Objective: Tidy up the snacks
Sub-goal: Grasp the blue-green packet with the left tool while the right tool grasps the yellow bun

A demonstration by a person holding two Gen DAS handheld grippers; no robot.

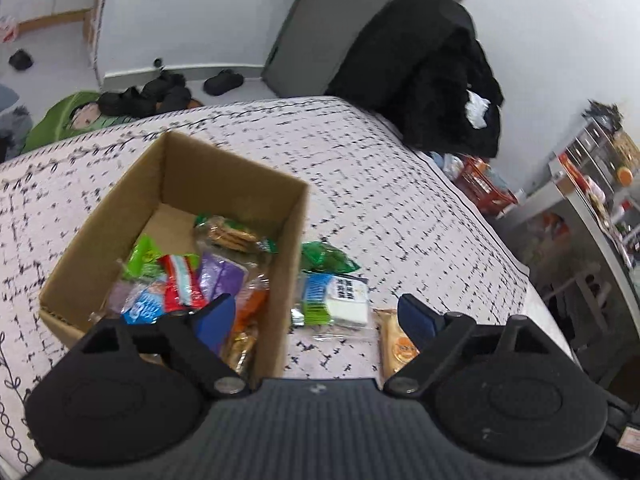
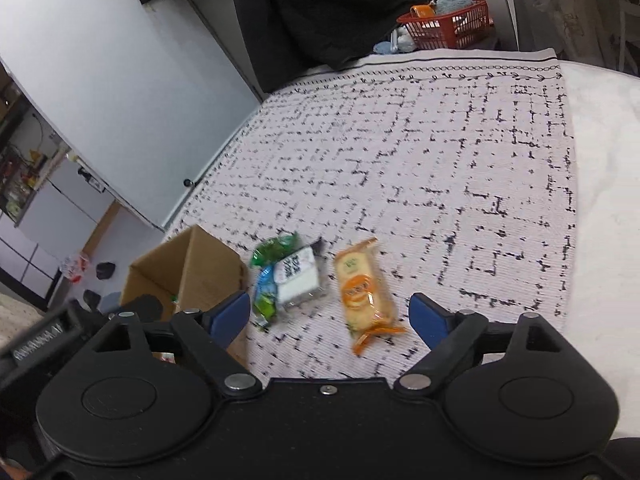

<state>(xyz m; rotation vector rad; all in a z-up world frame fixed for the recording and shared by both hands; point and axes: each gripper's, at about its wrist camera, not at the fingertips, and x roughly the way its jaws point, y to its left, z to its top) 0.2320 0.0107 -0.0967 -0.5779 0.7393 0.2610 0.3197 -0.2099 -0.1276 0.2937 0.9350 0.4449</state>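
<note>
An open cardboard box (image 1: pixel 224 184) stands on a patterned bedspread (image 1: pixel 380 184) and holds several bright snack packets (image 1: pixel 180 280). Beside its right wall lie a green packet (image 1: pixel 326 258), a white and blue packet (image 1: pixel 340 300) and an orange biscuit pack (image 1: pixel 396 340). My left gripper (image 1: pixel 316 318) hovers open over the box's right wall, nothing between its blue pads. In the right wrist view the box (image 2: pixel 192 268), green packet (image 2: pixel 276 250), white packet (image 2: pixel 298 280) and orange pack (image 2: pixel 362 292) lie ahead. My right gripper (image 2: pixel 330 316) stands open above them, empty.
A chair draped in black clothing (image 1: pixel 424 68) stands past the bed's far corner. A red basket (image 2: pixel 452 24) sits on the floor beyond the bed edge. Shoes (image 1: pixel 160 94) lie on the floor by the wall. Bare bedspread (image 2: pixel 420 152) stretches ahead of the right gripper.
</note>
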